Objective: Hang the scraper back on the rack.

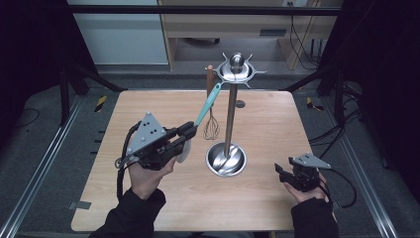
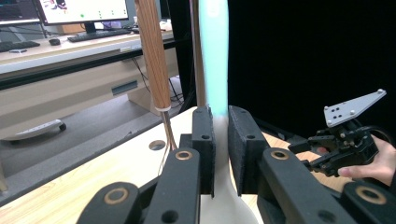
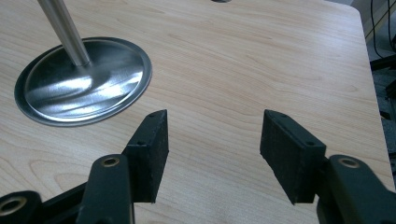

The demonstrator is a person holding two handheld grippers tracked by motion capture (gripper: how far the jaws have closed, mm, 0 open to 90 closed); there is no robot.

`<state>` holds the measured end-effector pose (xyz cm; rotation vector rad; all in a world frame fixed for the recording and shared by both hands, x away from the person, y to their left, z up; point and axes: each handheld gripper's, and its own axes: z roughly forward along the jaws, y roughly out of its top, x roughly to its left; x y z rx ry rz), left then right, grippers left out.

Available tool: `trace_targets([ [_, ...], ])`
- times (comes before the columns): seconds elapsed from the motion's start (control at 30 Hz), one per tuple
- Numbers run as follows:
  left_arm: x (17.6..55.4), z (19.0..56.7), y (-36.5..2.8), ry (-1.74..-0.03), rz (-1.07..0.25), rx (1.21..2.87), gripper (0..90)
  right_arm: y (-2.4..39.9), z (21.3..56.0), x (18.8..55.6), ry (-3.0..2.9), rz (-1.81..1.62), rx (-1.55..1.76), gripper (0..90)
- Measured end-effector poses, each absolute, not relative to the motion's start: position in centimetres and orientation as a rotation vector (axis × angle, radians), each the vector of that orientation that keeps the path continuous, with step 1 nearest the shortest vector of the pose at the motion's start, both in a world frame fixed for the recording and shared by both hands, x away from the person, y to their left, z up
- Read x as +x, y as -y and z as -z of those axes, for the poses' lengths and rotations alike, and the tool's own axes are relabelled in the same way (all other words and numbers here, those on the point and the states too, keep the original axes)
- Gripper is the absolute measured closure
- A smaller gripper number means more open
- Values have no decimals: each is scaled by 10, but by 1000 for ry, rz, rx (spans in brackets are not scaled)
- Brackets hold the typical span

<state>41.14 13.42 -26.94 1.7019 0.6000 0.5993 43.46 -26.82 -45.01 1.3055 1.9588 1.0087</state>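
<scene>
Teal and white, the spatula (image 1: 205, 106) is clamped in the left gripper (image 1: 187, 133): its jaws pinch the pale neck just above the white blade (image 1: 183, 150), which sticks out below them, while the teal handle slants up and away toward the crown of hooks (image 1: 236, 71) on the steel utensil stand (image 1: 229, 119). In the left gripper view the same neck (image 2: 221, 135) runs straight up between the two black pads, which press on it from both sides, and the handle blurs toward the top edge. A wooden-handled whisk (image 1: 211, 121) hangs from the stand just beside the spatula handle, nearly upright over the desk (image 1: 148, 106). The stand's round base (image 3: 84, 81) rests on the desk between the two hands. The right gripper (image 1: 280, 171) sits low at the desk's near right, well apart from the spatula, its jaws spread wide with nothing but bare wood between them.
</scene>
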Motion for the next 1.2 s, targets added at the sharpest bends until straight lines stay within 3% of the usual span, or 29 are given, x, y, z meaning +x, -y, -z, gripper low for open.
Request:
trace_targets([
  [0.87,436,282,-101,-646,-639,1749,813,268,450,435,-1962,-1008,1301,423],
  [0.93,438,282,-98,-649,-645,1751,826,268,450,435,-1963,-1008,1302,423],
  [1.0,440,284,-95,-648,-647,1739,900,268,450,435,-1963,-1010,1300,423],
  [1.2,446,289,-91,-657,-642,1756,900,268,450,435,-1963,-1015,1299,422],
])
